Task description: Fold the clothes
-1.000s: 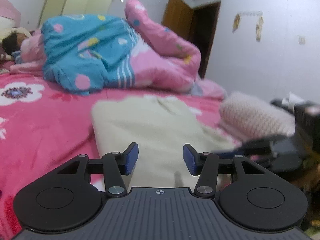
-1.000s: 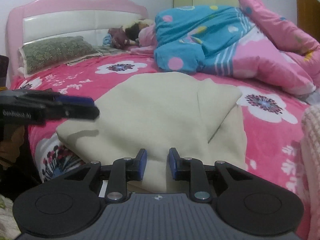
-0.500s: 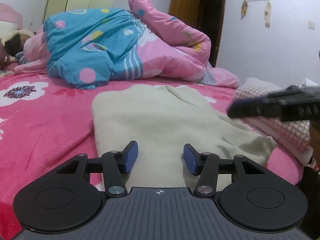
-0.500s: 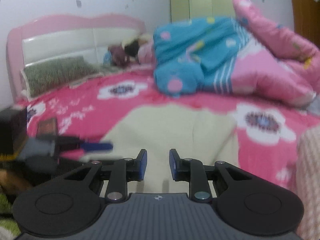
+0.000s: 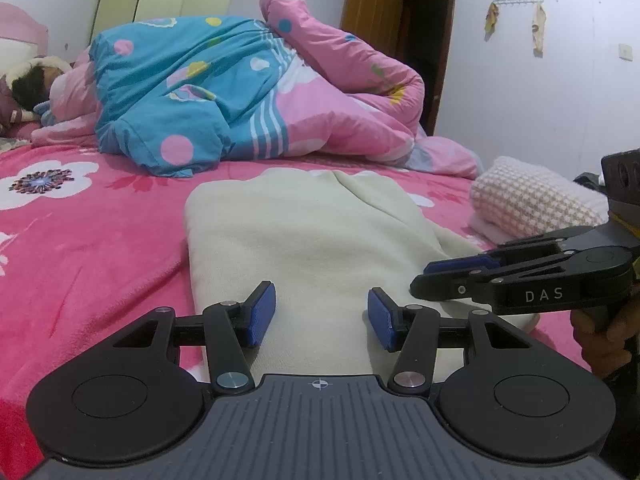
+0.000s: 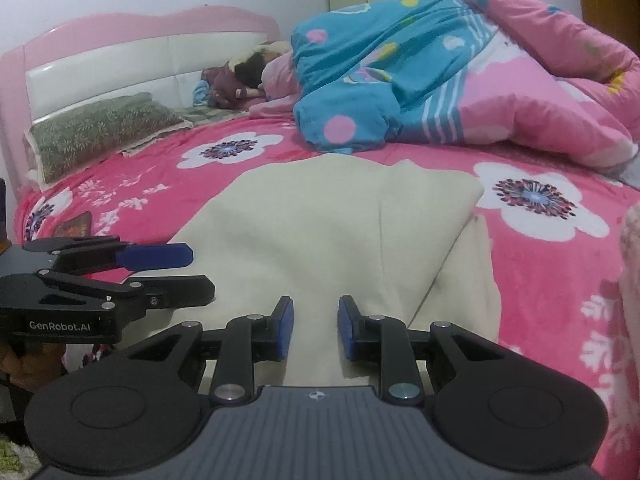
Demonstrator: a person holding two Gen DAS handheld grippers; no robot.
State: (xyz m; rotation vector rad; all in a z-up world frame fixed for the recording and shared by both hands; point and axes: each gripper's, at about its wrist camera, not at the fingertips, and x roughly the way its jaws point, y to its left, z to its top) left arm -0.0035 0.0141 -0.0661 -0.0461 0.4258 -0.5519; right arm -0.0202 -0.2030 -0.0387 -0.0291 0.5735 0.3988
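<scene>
A cream garment (image 5: 304, 236) lies flat on the pink flowered bedspread (image 5: 80, 240), partly folded, with a flap laid lengthwise over its right side (image 6: 420, 208). My left gripper (image 5: 322, 316) hovers over its near edge, open, with nothing between the blue pads. My right gripper (image 6: 315, 328) is over the same near edge further right; its jaws stand a narrow gap apart and hold nothing. In the left wrist view the right gripper (image 5: 422, 280) hangs just above the garment's near right corner. The left gripper (image 6: 200, 272) shows at the left of the right wrist view.
A blue and pink quilt (image 5: 240, 92) is heaped across the far side of the bed, over a person lying there. A pink-and-white knitted piece (image 5: 528, 200) sits at the right edge. A green pillow (image 6: 100, 132) leans by the headboard (image 6: 120, 52).
The right gripper has swung across and come down beside the garment's near right corner. The left gripper has tipped down slightly, then held still. Both jaws keep the same gap.
</scene>
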